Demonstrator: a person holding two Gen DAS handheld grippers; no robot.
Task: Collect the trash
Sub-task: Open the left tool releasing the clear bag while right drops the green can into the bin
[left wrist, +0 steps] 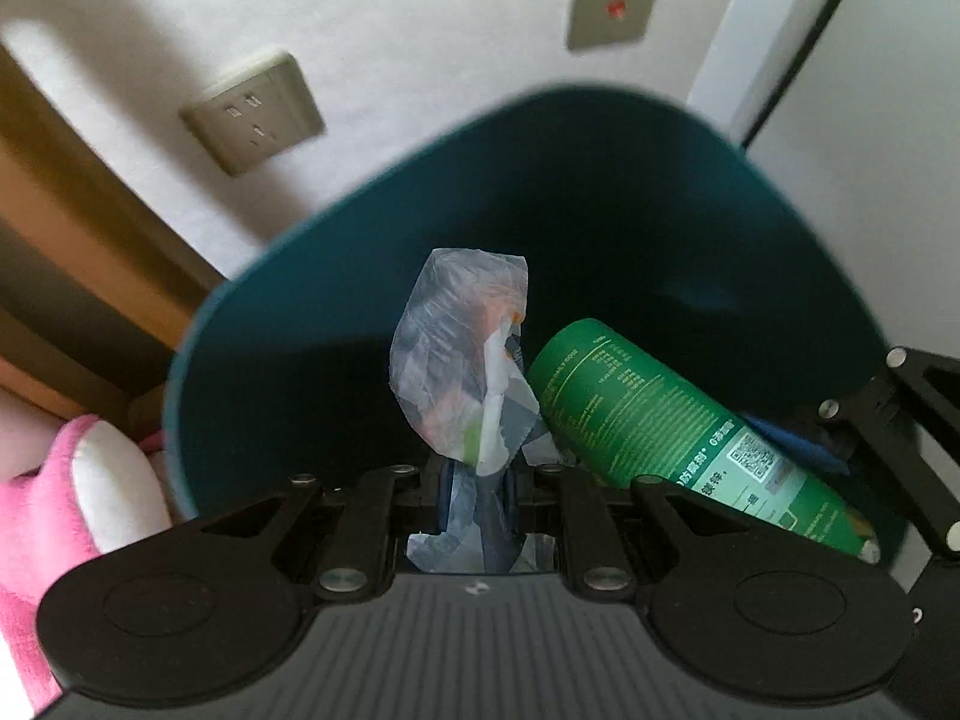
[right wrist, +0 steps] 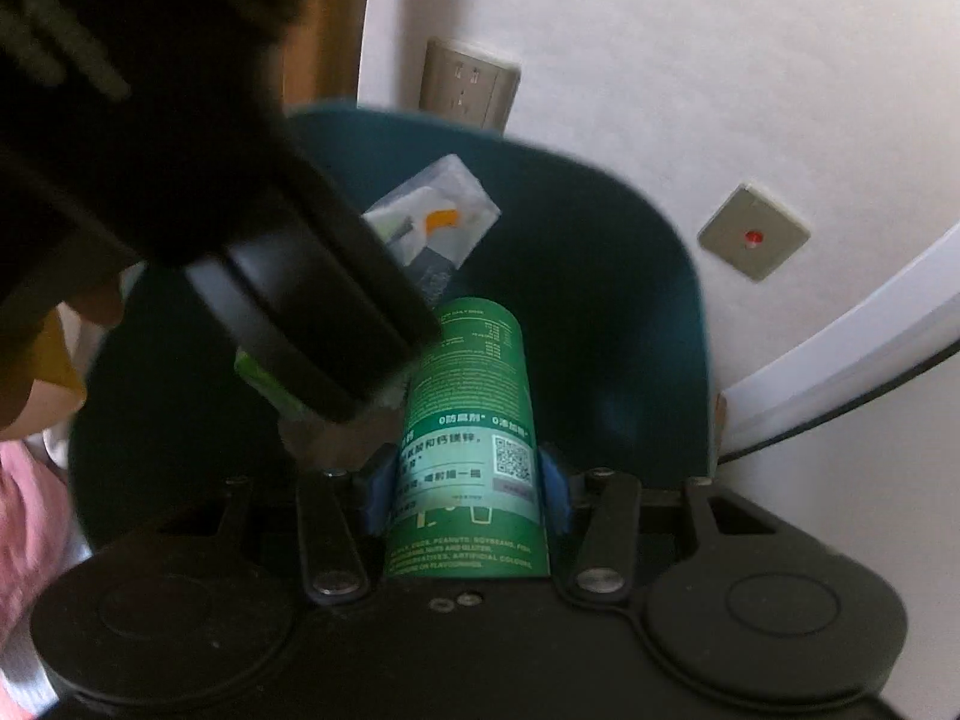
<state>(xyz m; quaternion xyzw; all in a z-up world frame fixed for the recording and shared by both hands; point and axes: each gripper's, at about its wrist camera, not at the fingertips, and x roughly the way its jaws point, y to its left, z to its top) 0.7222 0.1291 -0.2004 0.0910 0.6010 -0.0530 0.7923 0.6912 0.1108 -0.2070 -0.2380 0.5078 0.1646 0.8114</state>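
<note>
Over teal bin (left wrist: 750, 228): left gripper (left wrist: 474, 480) clamped on plastic wrapper (left wrist: 462, 360), right gripper (right wrist: 465, 492) gripping green bottle (right wrist: 474, 420) — crowded; could collide w/ each other or drop outside rim.

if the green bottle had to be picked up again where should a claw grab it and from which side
Probably around the middle of its round body, as the right claw does now: blue pads on either side of the green bottle, near the QR label. Come from above through the teal bin's open top, since the bottle points down into it.
</note>
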